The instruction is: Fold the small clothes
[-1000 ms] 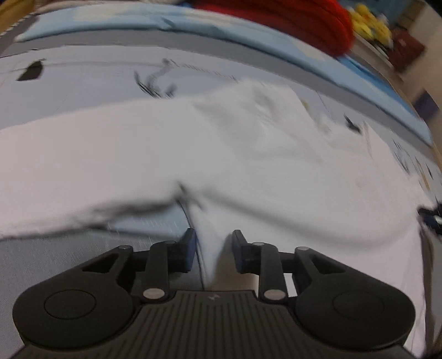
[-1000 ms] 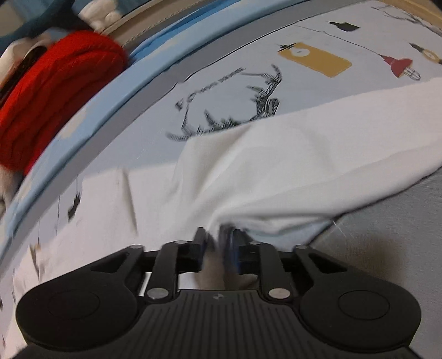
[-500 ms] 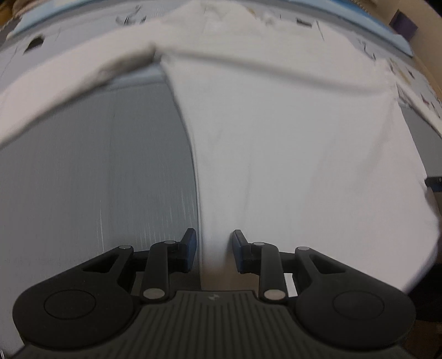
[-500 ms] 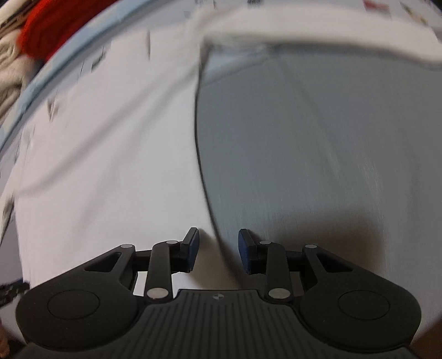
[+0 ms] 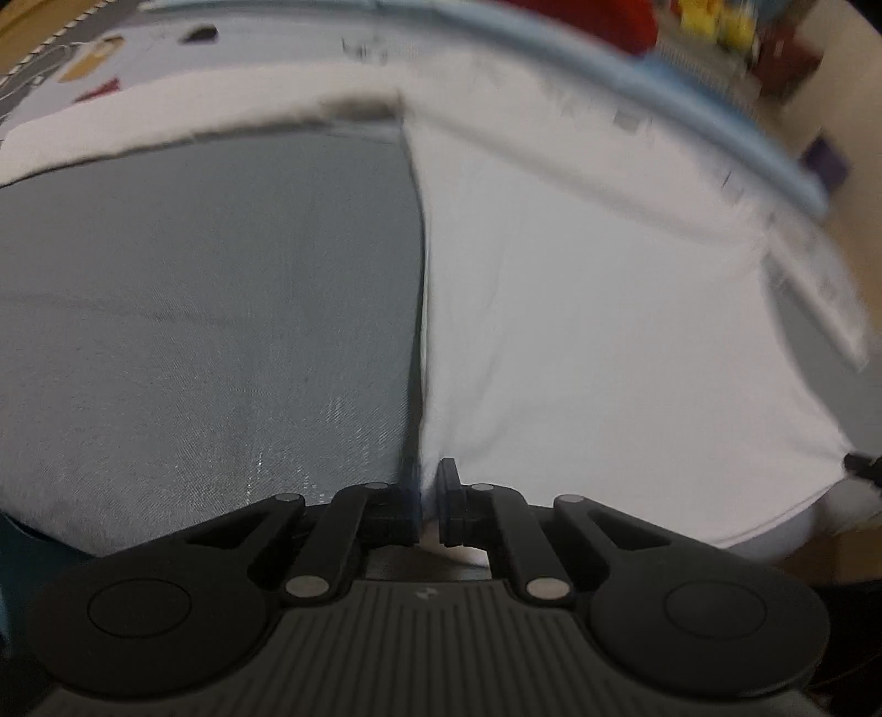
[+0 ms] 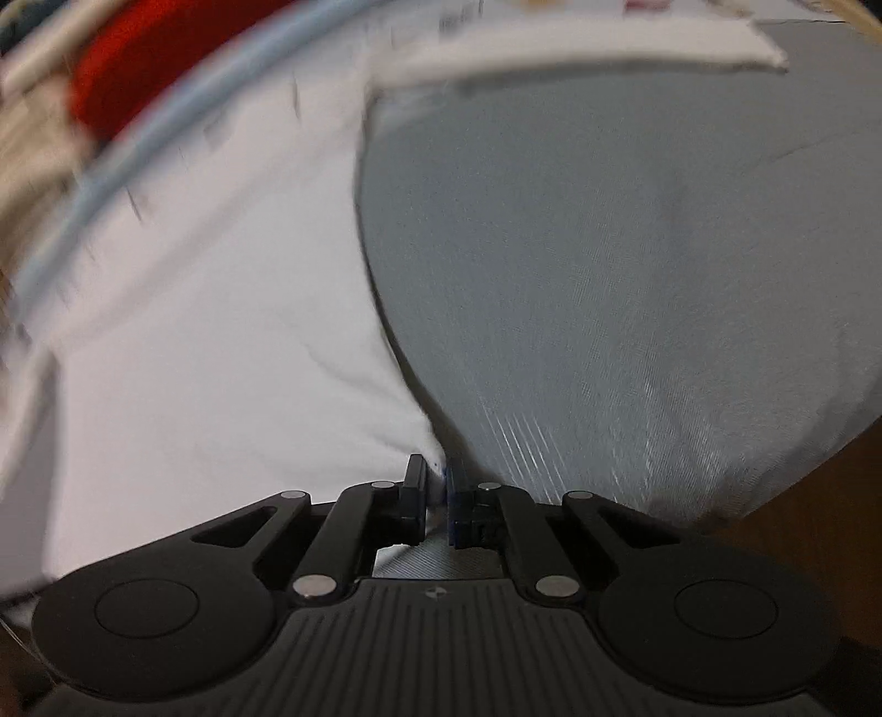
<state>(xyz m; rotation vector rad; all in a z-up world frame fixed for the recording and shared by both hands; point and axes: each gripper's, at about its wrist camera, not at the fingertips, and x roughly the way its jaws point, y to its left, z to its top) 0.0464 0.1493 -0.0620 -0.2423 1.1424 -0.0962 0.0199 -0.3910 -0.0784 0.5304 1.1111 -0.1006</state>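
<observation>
A white T-shirt (image 5: 595,331) lies spread on a grey cloth-covered table (image 5: 209,309). My left gripper (image 5: 429,491) is shut on the shirt's near left bottom corner. One sleeve (image 5: 182,124) stretches left at the far side. In the right wrist view the same shirt (image 6: 220,331) fills the left half, and my right gripper (image 6: 436,485) is shut on its near right bottom corner. The other sleeve (image 6: 579,55) reaches right at the top. The right gripper's tip (image 5: 862,463) shows at the left wrist view's right edge.
The printed blue-grey sheet (image 5: 231,49) with small pictures lies beyond the shirt, with a light blue border strip (image 5: 634,83). A red garment (image 6: 143,71) sits past that border. The table's near edge and brown floor (image 6: 816,507) show at lower right.
Both grippers were open around the shirt's bottom edge half a second ago and have now shut on its corners. Before that they pulled back from the armpits toward the hem.
</observation>
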